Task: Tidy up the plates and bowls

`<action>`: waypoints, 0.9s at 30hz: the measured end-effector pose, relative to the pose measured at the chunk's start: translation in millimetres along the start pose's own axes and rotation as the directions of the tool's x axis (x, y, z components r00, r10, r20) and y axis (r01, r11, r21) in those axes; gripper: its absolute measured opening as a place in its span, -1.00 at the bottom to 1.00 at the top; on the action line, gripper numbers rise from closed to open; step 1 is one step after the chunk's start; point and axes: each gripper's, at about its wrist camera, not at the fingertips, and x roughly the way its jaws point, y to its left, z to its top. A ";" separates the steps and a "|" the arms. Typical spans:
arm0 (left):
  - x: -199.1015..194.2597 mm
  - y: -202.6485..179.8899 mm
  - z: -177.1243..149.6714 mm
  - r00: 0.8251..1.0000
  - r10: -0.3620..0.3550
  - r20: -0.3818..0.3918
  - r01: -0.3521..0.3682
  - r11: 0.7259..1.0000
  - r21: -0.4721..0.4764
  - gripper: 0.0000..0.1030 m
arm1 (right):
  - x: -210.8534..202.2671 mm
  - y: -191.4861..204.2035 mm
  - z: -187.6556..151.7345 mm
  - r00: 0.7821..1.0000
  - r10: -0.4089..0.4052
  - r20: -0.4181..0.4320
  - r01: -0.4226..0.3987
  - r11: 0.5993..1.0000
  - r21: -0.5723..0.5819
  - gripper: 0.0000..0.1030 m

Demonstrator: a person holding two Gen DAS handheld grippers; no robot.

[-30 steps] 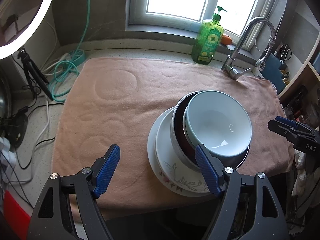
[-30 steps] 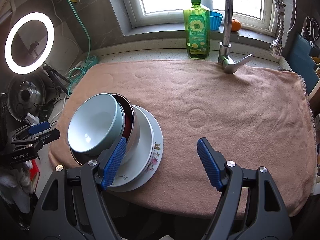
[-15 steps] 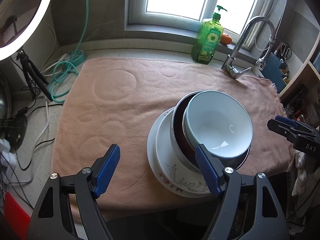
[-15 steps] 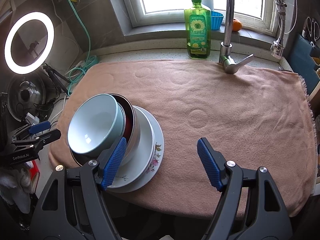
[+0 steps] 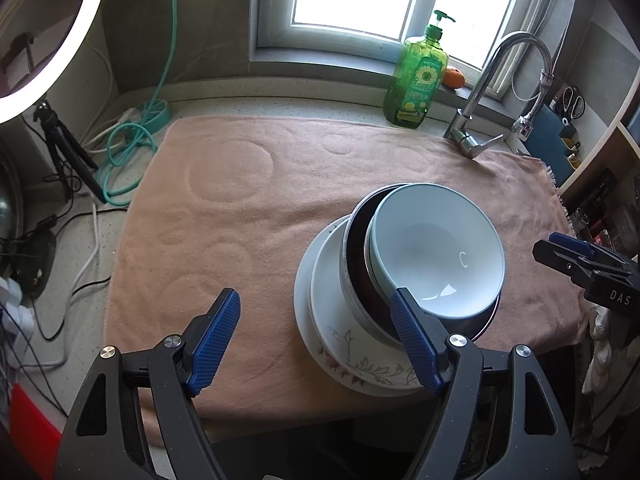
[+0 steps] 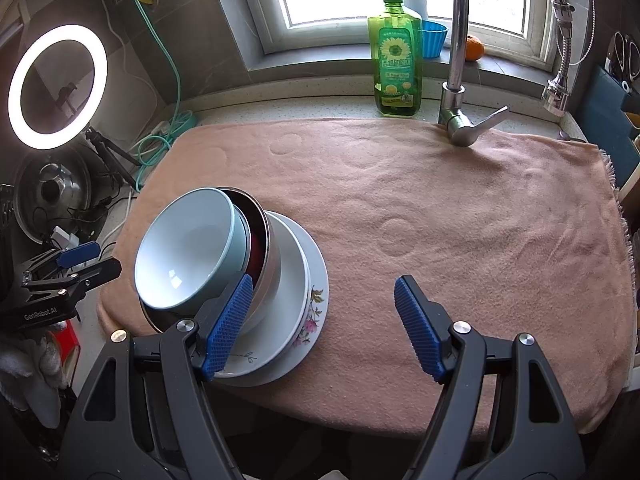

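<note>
Both tools were held back at the near edge of the surface, neither touching anything. The left tool (image 5: 316,332) had its blue pads spread wide and empty, and the right tool (image 6: 324,320) stood just the same, jaws apart with nothing between them.

All the crockery sat in one pile on the pink towel (image 5: 240,208) that covered the surface, toward its near edge. At the bottom lay a floral plate (image 5: 352,364), on it a plain white plate (image 5: 324,280), then a steel bowl (image 6: 272,256) with a dark red inside, and nested in that, tipped a little off level, a pale blue bowl (image 5: 432,248). The rest of the towel was bare out to the soap bottle (image 6: 396,64) and the tap (image 6: 460,56) at the back.

To my eye the sorting had not begun, or else the stack was the finished result; I couldn't say which. If it was the start, the next move called for taking the top bowl by its rim, one pad inside and one outside, and lifting it straight up so the steel bowl beneath didn't drag along.
</note>
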 end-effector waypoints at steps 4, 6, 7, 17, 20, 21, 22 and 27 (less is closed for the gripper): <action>-0.1 -1.3 0.7 1.000 0.004 0.002 -0.004 1.000 0.007 0.50 | 0.4 -1.0 -0.6 1.000 -0.002 0.000 0.002 1.000 0.000 0.48; -0.1 -1.8 0.9 1.000 0.005 0.003 -0.005 1.000 0.009 0.50 | 0.4 -0.8 -0.6 1.000 0.000 -0.001 0.000 1.000 0.002 0.48; -0.3 -1.6 1.0 1.000 0.002 0.003 -0.002 1.000 0.008 0.50 | 0.5 -1.0 -0.7 1.000 0.001 -0.001 -0.001 1.000 0.002 0.48; -1.5 -1.1 0.9 1.000 0.006 0.010 -0.006 1.000 0.014 0.50 | 2.4 -2.5 -2.3 1.000 -0.002 -0.004 0.002 1.000 0.007 0.48; -2.2 -0.7 0.5 1.000 0.006 0.010 -0.006 1.000 0.011 0.50 | 2.8 -2.2 -2.5 1.000 0.000 -0.005 0.000 1.000 0.008 0.48; -2.5 -0.2 0.7 1.000 0.006 0.010 -0.006 1.000 0.009 0.50 | 3.1 -2.5 -2.7 1.000 0.000 -0.006 0.000 1.000 0.008 0.48; -2.9 0.1 0.7 1.000 0.006 0.012 -0.006 1.000 0.008 0.50 | 3.6 -2.2 -2.4 1.000 -0.002 -0.007 0.002 1.000 0.007 0.48; -3.9 0.1 1.1 1.000 0.003 0.019 -0.003 1.000 0.009 0.50 | 5.4 -2.0 -2.2 1.000 0.001 -0.013 0.000 1.000 0.012 0.48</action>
